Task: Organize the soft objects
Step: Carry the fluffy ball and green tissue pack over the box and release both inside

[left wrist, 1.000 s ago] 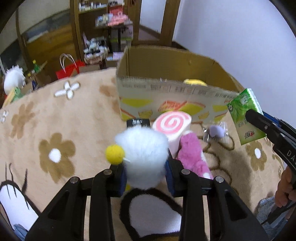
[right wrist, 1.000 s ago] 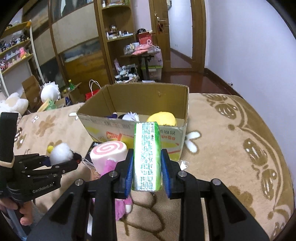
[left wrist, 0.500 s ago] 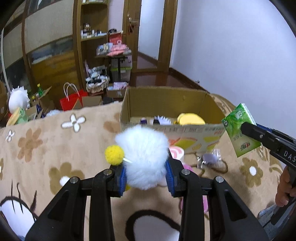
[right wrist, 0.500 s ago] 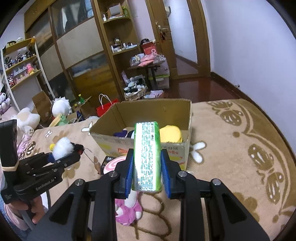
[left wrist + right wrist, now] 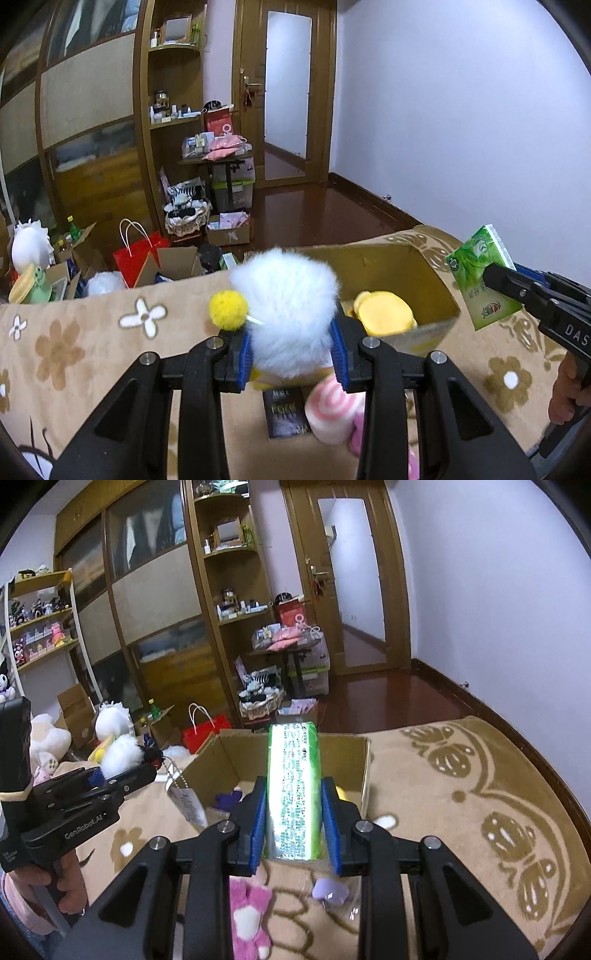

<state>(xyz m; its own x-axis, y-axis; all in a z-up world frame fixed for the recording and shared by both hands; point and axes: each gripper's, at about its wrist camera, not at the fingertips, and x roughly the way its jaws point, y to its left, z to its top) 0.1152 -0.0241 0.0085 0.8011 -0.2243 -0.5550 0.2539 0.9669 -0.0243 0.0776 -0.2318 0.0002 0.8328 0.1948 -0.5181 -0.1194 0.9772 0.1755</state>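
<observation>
My left gripper (image 5: 291, 354) is shut on a white fluffy pompom toy (image 5: 288, 317) with a yellow ball, held above the near side of the open cardboard box (image 5: 436, 280). It also shows in the right wrist view (image 5: 122, 755) with a tag hanging from it. My right gripper (image 5: 293, 829) is shut on a green tissue pack (image 5: 293, 794), held upright in front of the cardboard box (image 5: 364, 764); the pack shows in the left wrist view (image 5: 482, 282) at right. A yellow plush (image 5: 382, 314) lies in the box.
On the beige flowered blanket (image 5: 74, 343) before the box lie a pink swirl roll plush (image 5: 328, 406), a dark booklet (image 5: 284, 411), a pink plush (image 5: 249, 912) and a small purple item (image 5: 330, 890). Shelves, bags and clutter stand beyond the bed.
Both grippers have risen and moved toward the box with their loads. The box interior now shows from higher up.
</observation>
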